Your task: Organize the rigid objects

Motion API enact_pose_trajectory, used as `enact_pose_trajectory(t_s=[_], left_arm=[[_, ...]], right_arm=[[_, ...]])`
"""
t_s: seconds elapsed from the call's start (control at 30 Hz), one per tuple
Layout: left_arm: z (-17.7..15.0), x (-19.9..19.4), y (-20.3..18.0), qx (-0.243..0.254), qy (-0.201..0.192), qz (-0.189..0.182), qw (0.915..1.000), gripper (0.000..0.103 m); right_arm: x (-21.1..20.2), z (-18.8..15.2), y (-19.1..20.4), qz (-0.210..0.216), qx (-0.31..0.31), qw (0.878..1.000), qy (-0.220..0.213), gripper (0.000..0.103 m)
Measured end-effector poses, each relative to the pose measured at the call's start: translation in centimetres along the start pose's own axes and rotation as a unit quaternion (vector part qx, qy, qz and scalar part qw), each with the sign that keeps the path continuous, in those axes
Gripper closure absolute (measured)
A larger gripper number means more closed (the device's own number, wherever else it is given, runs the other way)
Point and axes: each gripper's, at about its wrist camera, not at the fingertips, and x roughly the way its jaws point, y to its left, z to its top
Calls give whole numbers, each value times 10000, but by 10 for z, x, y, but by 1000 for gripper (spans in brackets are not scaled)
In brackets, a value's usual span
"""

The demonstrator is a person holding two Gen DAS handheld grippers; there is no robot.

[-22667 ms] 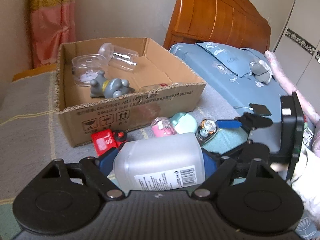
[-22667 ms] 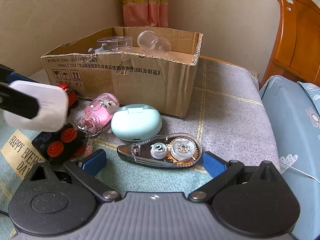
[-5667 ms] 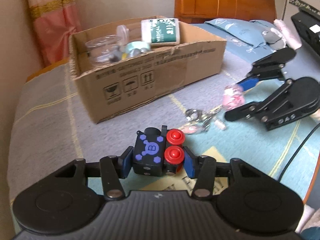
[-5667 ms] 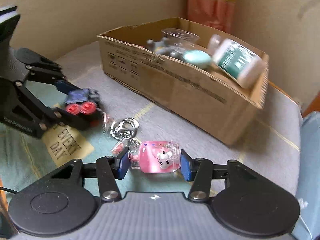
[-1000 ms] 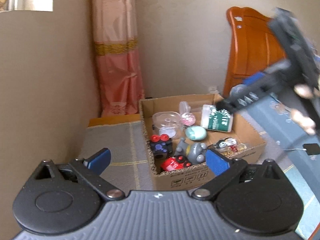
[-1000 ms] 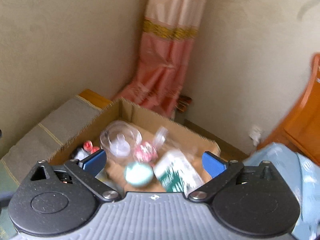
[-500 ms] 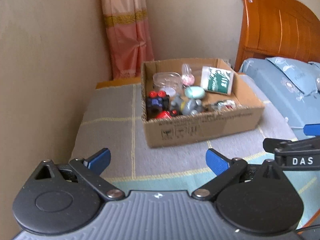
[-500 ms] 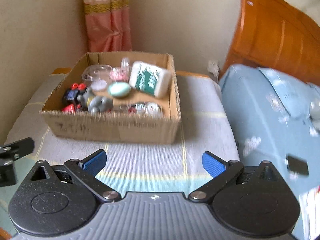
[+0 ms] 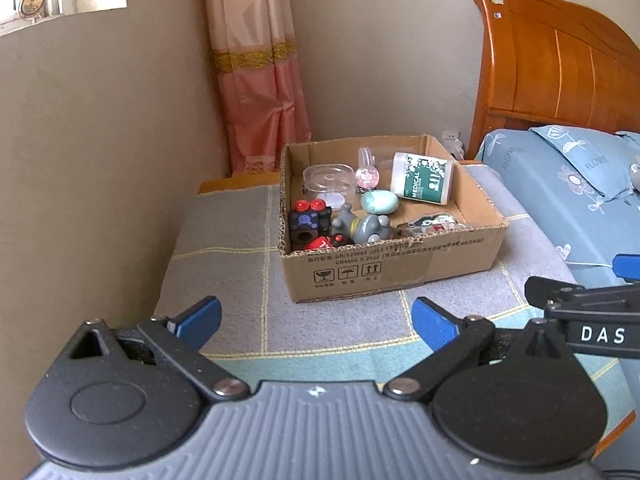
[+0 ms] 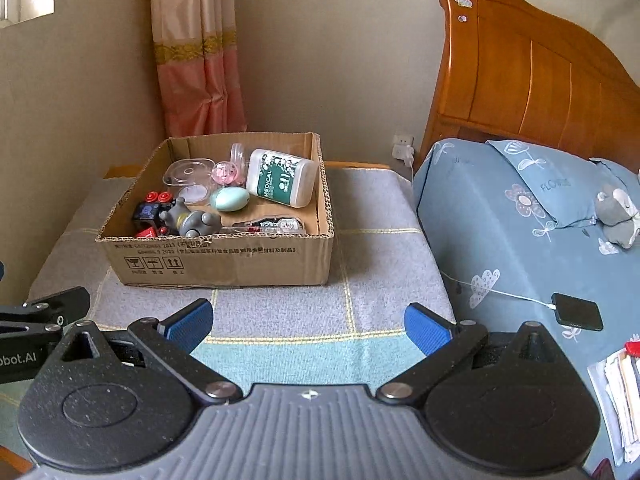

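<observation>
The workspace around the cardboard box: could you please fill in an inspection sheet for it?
Surface: grey checked cloth, nothing loose seen on it.
Job's things: cardboard box holds white bottle, mint case, grey figure, black cube, clear tub, pink keychain.
Clutter: papers at right edge.
Grippers: left tongs open, empty; right tongs open, empty.
Cables: white cable to phone on bed.
Surroundings: curtain, headboard, wall plug.
</observation>
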Motion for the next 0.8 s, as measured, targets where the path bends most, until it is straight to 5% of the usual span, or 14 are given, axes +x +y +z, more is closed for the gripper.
enact_pose_trajectory(t_s=[0.8], left_arm=[[0, -2, -2, -75, -7, 30, 10000, 2]], right_arm=[[-4, 1, -3, 38, 61, 10000, -65, 0]])
